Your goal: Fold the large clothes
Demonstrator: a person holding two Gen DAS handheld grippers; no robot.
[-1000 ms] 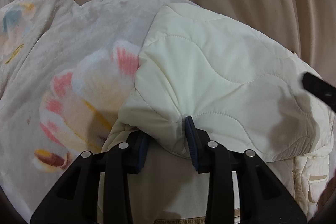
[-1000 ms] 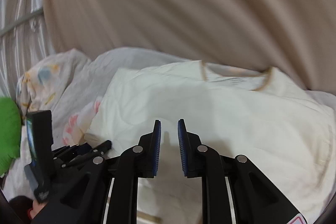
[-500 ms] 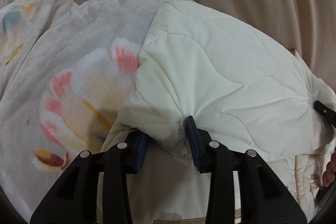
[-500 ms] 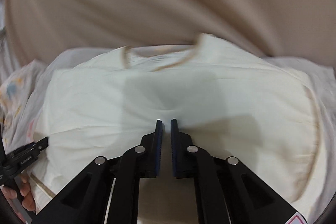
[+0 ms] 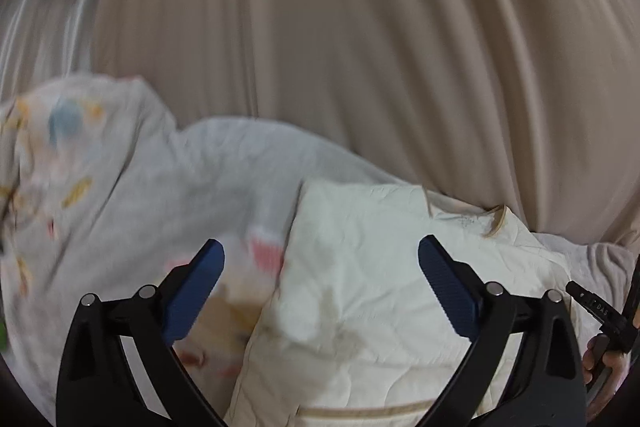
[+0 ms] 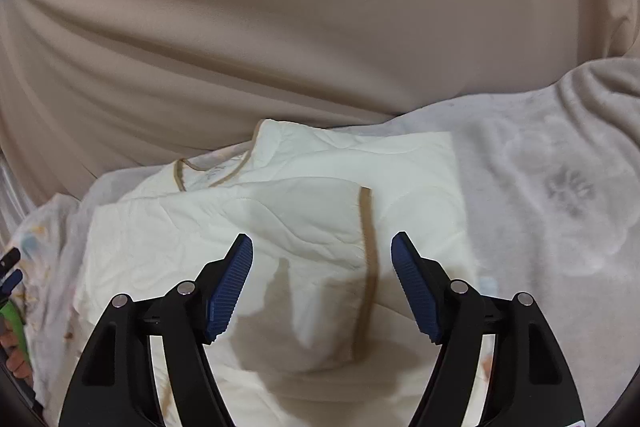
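Observation:
A cream quilted jacket (image 5: 372,291) with tan trim lies folded on a floral blanket (image 5: 120,195). It also shows in the right wrist view (image 6: 248,223), with a tan-edged flap folded over its middle. My left gripper (image 5: 320,259) is open and empty, held above the jacket's left edge. My right gripper (image 6: 322,251) is open and empty, held above the jacket's tan trim strip (image 6: 366,267).
A beige curtain (image 5: 360,47) hangs close behind the bed. The grey floral blanket (image 6: 560,195) spreads to the right of the jacket. The other hand-held gripper shows at the right edge of the left wrist view (image 5: 600,311).
My left gripper let go of the jacket fold, opened wide and pulled up and back. My right gripper opened from nearly shut and moved to the right over the jacket.

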